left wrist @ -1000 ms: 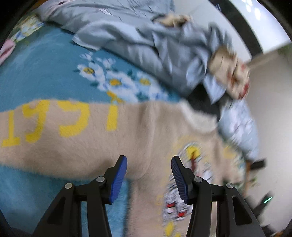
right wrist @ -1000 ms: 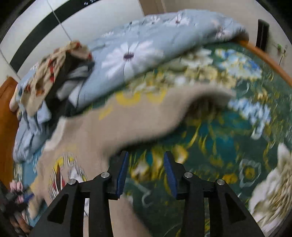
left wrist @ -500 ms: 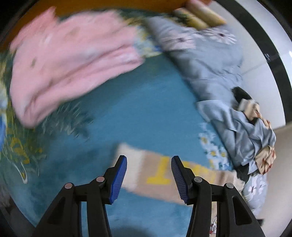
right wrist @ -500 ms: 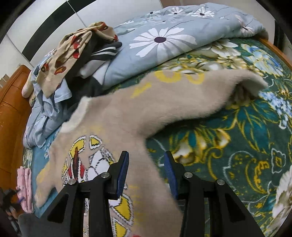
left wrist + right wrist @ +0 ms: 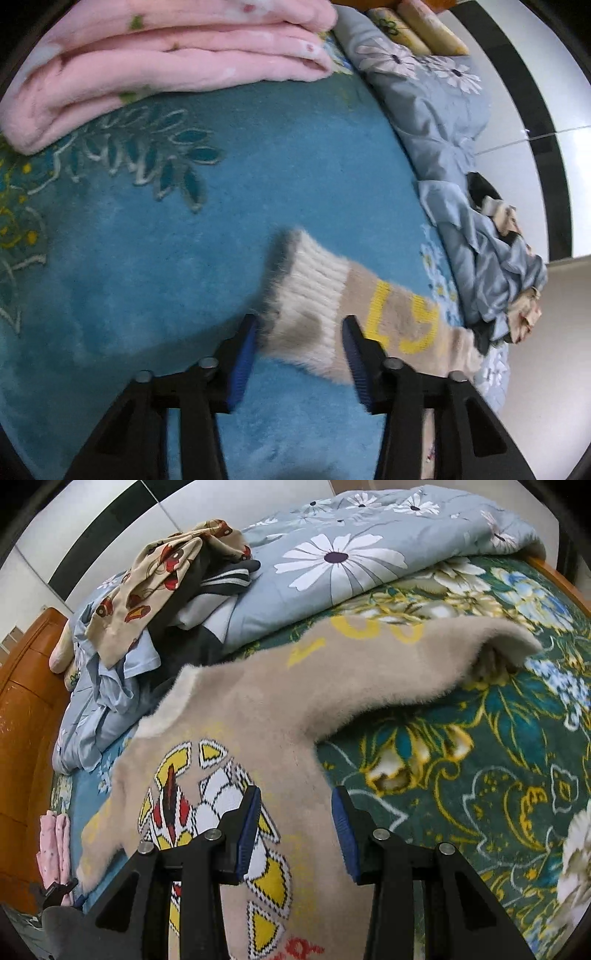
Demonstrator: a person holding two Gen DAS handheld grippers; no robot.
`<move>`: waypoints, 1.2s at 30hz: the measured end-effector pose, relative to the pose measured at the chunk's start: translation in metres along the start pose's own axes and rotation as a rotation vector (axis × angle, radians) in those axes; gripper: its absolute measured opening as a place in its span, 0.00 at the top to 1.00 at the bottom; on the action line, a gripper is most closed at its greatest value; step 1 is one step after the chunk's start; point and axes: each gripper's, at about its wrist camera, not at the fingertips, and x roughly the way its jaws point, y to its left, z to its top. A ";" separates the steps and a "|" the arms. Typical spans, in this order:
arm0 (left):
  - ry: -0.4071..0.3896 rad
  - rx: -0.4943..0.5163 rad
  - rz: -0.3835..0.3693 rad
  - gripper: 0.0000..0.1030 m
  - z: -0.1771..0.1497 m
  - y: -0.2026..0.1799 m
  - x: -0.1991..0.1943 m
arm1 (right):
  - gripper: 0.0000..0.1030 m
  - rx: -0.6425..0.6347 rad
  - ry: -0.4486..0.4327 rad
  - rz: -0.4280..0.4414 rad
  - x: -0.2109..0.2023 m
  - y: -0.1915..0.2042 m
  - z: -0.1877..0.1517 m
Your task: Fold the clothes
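The beige fuzzy sweater (image 5: 236, 716) lies spread flat on the bed's floral blanket (image 5: 480, 775), its chest graphic (image 5: 207, 812) in yellow, white and red facing up. 1 sleeve (image 5: 424, 657) reaches toward the far right edge of the bed, its end curled under and yellow lettering showing along its upper side. The other sleeve (image 5: 369, 314) lies across the plain blue part of the blanket (image 5: 184, 277), ending in a ribbed cream cuff (image 5: 306, 291), with the yellow figures "57" just behind it.

The left gripper (image 5: 299, 354) has its blue-padded fingers apart, 1 on each side of the cuff and close to it, not clamped. The right gripper (image 5: 295, 830) is also spread, poised over the sweater's body near the armpit, holding nothing.

A folded pink blanket (image 5: 166, 62) sits near the far edge of the bed. A grey-blue daisy-print quilt (image 5: 351, 561) lies bunched beyond the sweater, with a heap of other clothes (image 5: 166, 590) beside the wooden headboard (image 5: 22, 701).
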 end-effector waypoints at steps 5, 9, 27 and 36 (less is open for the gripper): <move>-0.085 0.092 0.048 0.89 0.010 -0.017 -0.009 | 0.60 0.019 0.040 0.005 -0.004 -0.012 -0.018; -0.158 0.131 0.048 0.90 0.028 -0.037 -0.020 | 0.60 0.033 0.100 0.032 -0.008 -0.032 -0.034; -0.220 0.216 0.068 0.90 0.050 -0.065 -0.040 | 0.92 -0.003 0.288 0.139 -0.034 -0.040 -0.097; -0.269 0.355 0.091 0.91 0.059 -0.120 -0.058 | 0.91 -0.064 0.343 0.113 -0.027 -0.048 -0.103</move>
